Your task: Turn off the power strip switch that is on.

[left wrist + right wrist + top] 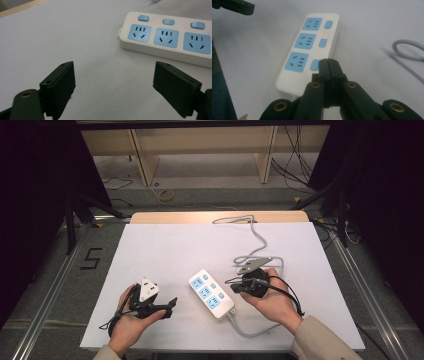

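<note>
On the left of the white counter (165,245), the left gripper (171,304) lies low in the person's left hand (131,320), pointing toward the middle; in the left gripper view its jaws stand wide apart with nothing between them, only bare counter, and the strip (172,37) lies just ahead and to one side. The strip (211,293), a white power strip with three blue sockets and three blue switches, lies flat near the middle of the counter, slanted, between the two grippers and touching neither. Its grey cable (250,330) leaves the near end, curves round under the right hand (272,297) and runs on to the far edge of the counter. The right gripper (233,287) points left at the strip; in the right gripper view its jaws are pressed together with nothing held, their tips (328,65) just over the strip's edge beside the nearest switch (314,64); whether they touch it I cannot tell.
</note>
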Motion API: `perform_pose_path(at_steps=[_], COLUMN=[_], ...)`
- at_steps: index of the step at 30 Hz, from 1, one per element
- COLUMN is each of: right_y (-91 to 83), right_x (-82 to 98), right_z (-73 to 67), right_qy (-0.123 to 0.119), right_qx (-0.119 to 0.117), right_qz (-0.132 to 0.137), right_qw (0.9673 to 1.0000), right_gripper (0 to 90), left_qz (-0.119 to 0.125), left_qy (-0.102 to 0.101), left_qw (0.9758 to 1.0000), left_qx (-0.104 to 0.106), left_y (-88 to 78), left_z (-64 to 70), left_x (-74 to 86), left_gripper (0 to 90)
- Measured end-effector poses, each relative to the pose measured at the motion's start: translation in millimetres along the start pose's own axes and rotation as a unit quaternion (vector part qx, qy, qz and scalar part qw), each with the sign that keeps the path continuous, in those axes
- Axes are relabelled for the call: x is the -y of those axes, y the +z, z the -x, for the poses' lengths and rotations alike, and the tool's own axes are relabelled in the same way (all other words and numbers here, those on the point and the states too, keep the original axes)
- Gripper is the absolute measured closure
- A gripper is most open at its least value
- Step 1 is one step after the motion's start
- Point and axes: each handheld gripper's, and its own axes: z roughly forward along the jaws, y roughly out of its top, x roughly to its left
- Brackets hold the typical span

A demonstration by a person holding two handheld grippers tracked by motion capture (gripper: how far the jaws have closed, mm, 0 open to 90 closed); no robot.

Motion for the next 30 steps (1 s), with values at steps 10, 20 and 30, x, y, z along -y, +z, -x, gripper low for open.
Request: perform_pose_path(at_steps=[10,20,30], right_y=[6.5,13.2,16.8], right_x=[-7.0,-15.6,-21.5], right_z=[-2.5,-2.6,-2.6], right_qy=[-0.002,-0.003,-0.002], right_qx=[-0.004,-0.006,-0.006], right_qz=[-0.005,-0.008,-0.01], right_qw=[1.0,0.9999,0.9999], right_gripper=[90.0,90.0,90.0], left_qz=[0.0,0.0,-0.001], left_qy=[0.0,0.0,0.001], left_qw=[1.0,1.0,1.0], left_qx=[0.001,0.001,0.0], left_y=[0.0,0.0,0.1], left_z=[0.2,0.1,0.1], left_x=[-0.1,0.1,0.0], left_gripper=[17.5,17.6,17.7])
